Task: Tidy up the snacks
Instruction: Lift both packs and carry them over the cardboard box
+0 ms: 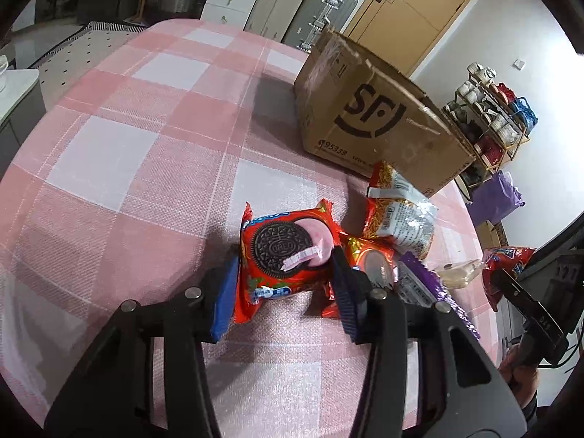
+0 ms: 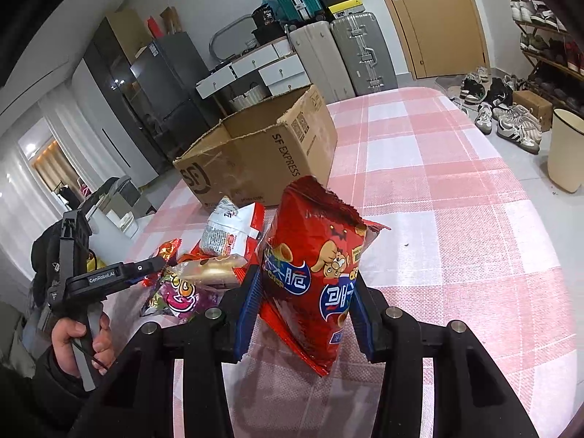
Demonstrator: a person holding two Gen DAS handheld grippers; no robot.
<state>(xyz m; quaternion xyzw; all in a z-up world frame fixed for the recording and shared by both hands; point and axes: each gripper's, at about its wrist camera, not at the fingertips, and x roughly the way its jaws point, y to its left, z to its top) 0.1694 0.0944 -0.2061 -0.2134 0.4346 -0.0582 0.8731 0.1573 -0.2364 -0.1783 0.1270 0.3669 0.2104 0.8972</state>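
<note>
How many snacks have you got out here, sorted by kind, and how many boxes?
Cookie pack: 2
Noodle-snack pack: 1
Purple pack: 1
Clear-wrapped cake: 1
Red crisp bag: 1
Cardboard box: 1
Total: 7

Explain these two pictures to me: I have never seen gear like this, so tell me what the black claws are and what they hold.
A person holds a hand-worked claw in each hand, with a camera on each looking along its fingers. One picture is from the left gripper, shut on a red Oreo pack. The other is from the right gripper, shut on a red snack bag. On the pink checked tablecloth lie more snack packets beside an open cardboard box.
</note>
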